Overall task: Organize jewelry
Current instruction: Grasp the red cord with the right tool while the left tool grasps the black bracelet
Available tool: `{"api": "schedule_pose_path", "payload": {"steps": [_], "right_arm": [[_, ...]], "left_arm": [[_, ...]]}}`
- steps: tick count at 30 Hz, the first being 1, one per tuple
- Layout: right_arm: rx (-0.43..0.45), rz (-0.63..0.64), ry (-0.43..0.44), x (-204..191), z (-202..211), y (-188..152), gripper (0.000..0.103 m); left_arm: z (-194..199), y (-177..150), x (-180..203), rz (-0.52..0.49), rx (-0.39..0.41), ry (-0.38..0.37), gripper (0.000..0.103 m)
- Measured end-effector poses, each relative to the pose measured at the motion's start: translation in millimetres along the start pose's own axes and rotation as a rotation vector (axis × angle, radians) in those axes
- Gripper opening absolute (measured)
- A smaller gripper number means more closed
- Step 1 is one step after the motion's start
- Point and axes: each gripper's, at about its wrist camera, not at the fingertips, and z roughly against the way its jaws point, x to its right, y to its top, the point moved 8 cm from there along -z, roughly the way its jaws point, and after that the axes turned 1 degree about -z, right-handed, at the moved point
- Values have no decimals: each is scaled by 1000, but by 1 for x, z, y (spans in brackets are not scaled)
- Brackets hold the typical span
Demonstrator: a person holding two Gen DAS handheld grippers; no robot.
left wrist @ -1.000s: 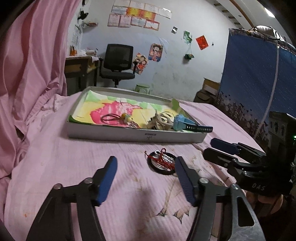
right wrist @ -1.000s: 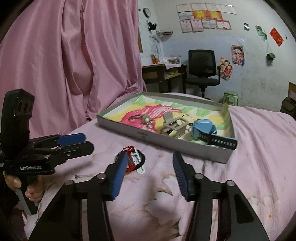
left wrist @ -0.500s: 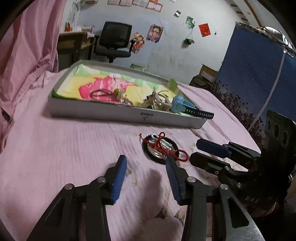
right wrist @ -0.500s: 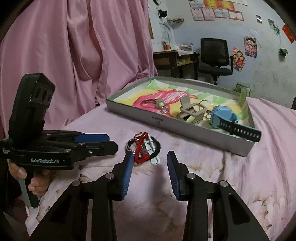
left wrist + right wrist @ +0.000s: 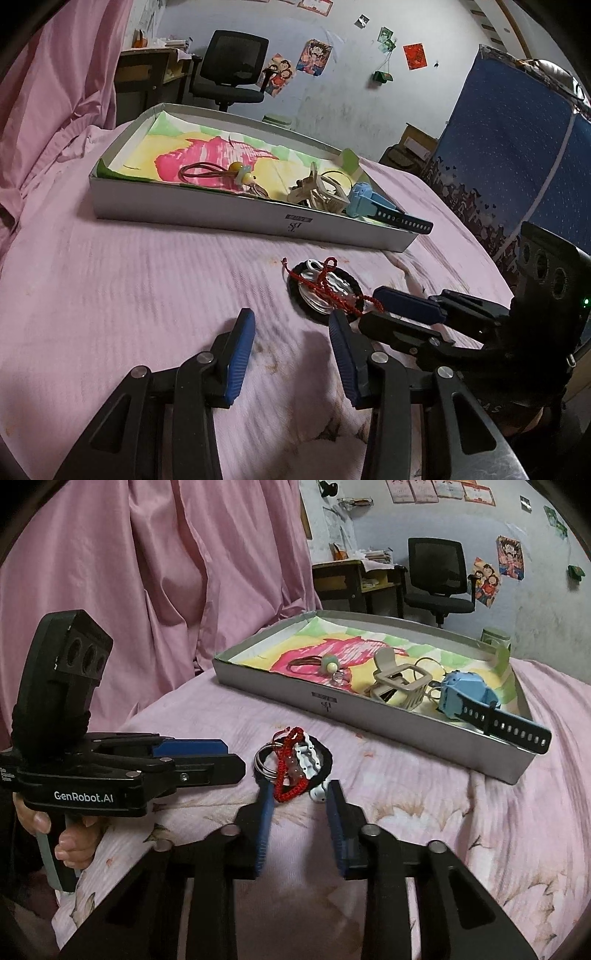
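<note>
A: How far along?
B: Watch (image 5: 467, 698), clip (image 5: 400, 681) and hair tie (image 5: 207, 170) lie in the tray (image 5: 236, 216).
A: What's left?
B: The bracelet pile (image 5: 295, 766) on the bed (image 5: 129, 280); right hand-held gripper (image 5: 300, 794) open at it, left hand-held gripper (image 5: 291, 325) open beside.

The little heap of jewelry (image 5: 291, 764) on the bed overlapped so much that its black ring lay mostly hidden under the red cord (image 5: 290, 771) and the white piece. In the left wrist view the right claw (image 5: 373, 304) covered the heap's near edge, so whether its tips touched the cord could not be told. The small print on the tray's front wall (image 5: 295, 224) was too small to read. The bedsheet (image 5: 147, 280) was smeared with blur. The hand (image 5: 70, 834) on the left claw's handle was cut off by the frame's dark edge.
</note>
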Motion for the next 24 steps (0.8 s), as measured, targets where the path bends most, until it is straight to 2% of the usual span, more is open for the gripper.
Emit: {"api": "schedule_pose_path", "payload": {"steps": [8,15,24], "right_arm": [[9,-30,2,5,0,0,7],[54,-76,-37,17,7,2,5],[107,-146,-90,35,15,6,5]], "left_arm": [[-4,1,0,1,-14,-8,40],[-9,4,5,-9,-31,-12,39],[-19,10,9,8,-48,-31,34]]}}
